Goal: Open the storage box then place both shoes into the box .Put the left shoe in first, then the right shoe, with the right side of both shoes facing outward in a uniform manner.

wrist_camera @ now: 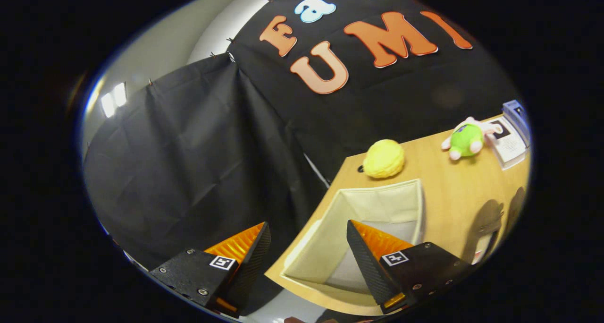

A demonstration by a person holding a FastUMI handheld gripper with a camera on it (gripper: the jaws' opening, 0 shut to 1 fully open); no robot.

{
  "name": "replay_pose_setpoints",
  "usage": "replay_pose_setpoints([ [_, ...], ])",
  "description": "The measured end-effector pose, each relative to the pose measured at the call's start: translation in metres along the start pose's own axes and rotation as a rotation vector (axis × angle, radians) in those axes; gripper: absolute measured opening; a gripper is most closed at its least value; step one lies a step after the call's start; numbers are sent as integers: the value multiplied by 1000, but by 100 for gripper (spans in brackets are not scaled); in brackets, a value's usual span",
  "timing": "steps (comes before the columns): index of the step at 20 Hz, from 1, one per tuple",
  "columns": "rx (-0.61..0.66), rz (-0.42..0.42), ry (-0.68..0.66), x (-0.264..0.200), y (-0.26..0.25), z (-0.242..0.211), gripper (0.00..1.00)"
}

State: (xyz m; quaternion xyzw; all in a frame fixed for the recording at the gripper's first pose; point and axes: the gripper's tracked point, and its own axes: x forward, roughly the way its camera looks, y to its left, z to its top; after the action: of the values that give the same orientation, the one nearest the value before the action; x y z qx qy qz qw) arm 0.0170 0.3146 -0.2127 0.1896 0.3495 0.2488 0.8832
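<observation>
Holding the gripper spread wide, you have nothing between the fingers and nothing touching them. One finger hangs out past the table's corner, over the black cloth wall; the other sits over the storage box, above its near edge. Whole view is tilted, so the table runs up at a slant.

Storage box: cream fabric, open at the top, standing at the table's corner, directly ahead of and partly under that second finger. What shows of the inside looks bare; the finger hides part of the floor.

No shoe that you could identify for sure. A dark object with a light patch sits on the table beside the box, away from the corner, but the lens warps it too much to name.

Beyond the box: a yellow plush ball close behind its far wall, a green and white plush toy further along, then a white card with a black marker and a blue box just behind it.
</observation>
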Motion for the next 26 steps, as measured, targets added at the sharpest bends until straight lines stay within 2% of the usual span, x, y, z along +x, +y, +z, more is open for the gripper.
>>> replay_pose_setpoints([
  [3,34,-83,17,-25,-45,-2,97],
  [7,-2,-265,-2,-57,-115,-4,97],
  [16,35,-435,89,-90,-207,-34,95],
  [23,65,-540,213,-85,-267,-73,84],
  [26,23,-599,257,-91,-278,-86,80],
])
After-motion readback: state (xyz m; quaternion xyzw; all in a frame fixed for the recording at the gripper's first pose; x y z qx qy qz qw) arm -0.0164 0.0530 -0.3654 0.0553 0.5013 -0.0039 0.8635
